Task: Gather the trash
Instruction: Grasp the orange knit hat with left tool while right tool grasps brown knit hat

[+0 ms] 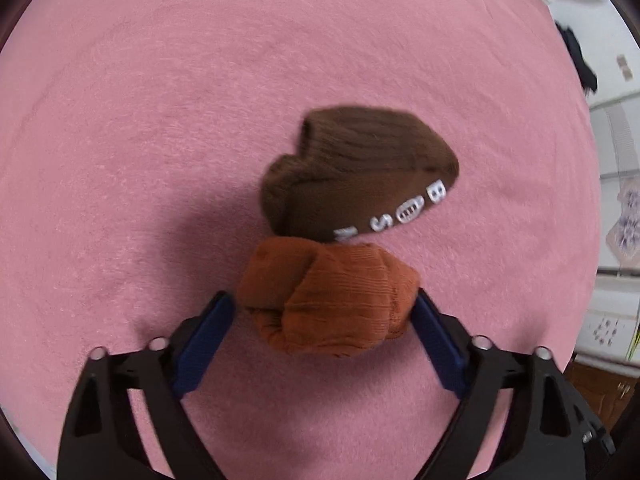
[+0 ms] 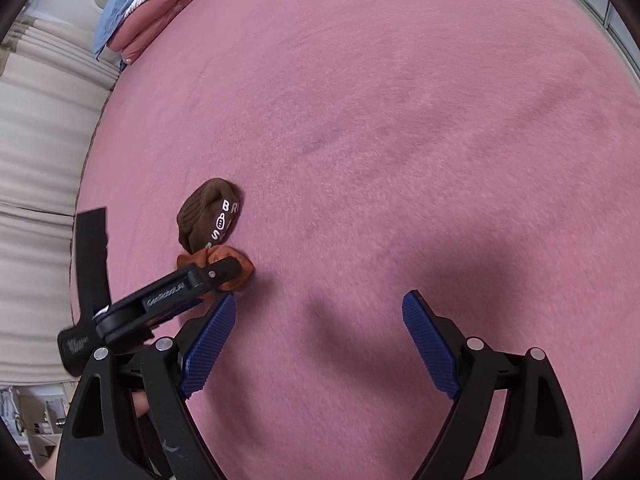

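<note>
Pink bed (image 2: 400,120) carrying both sock balls, touching. Brown sock ball (image 1: 352,172) lying loose just beyond. Left claw (image 1: 326,312) straddling orange sock ball (image 1: 328,300), pads at its sides, likely closing to lift. Right claw (image 2: 320,320) hanging spread, empty, probably waiting.

Bunched orange sock (image 1: 328,300) touches lettered brown sock (image 1: 356,172) on pink blanket (image 1: 160,120).

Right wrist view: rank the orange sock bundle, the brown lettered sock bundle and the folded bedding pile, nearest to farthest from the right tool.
1. Orange sock bundle, just ahead and left of the right tool, gripped by the left tool.
2. Brown sock bundle, touching the orange one on its far side.
3. Folded bedding pile, far at the upper left edge of the pink blanket.
</note>
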